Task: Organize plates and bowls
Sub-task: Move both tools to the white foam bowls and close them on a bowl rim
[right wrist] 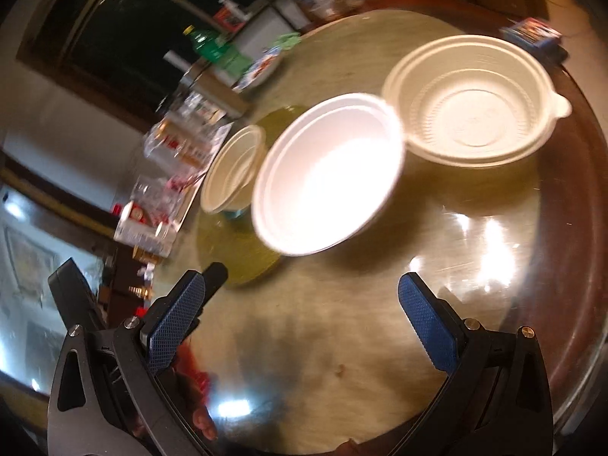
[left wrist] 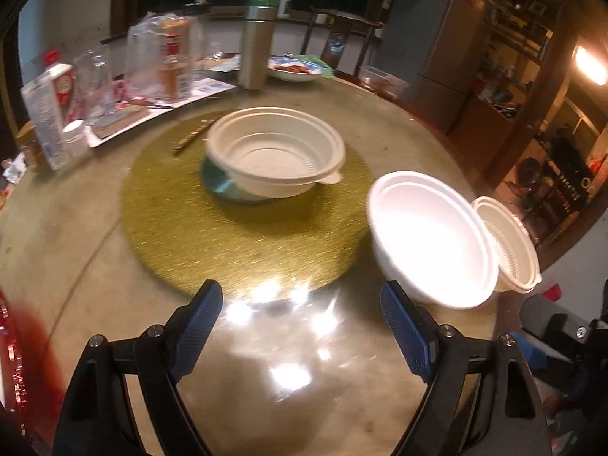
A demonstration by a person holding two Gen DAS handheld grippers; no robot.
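Both grippers hang wide and empty over the counter (left wrist: 76,235), three bowls ahead of them.

The left gripper (left wrist: 302,300) holds nothing; a ribbed bowl (left wrist: 275,152) sits straight ahead on a blue plate (left wrist: 218,186) on the gold mat (left wrist: 182,228). Ahead and right of it stands a white bowl (left wrist: 431,237), touching a second ribbed bowl (left wrist: 509,247) beyond. The right gripper (right wrist: 306,292), also empty, has the white bowl straight ahead.
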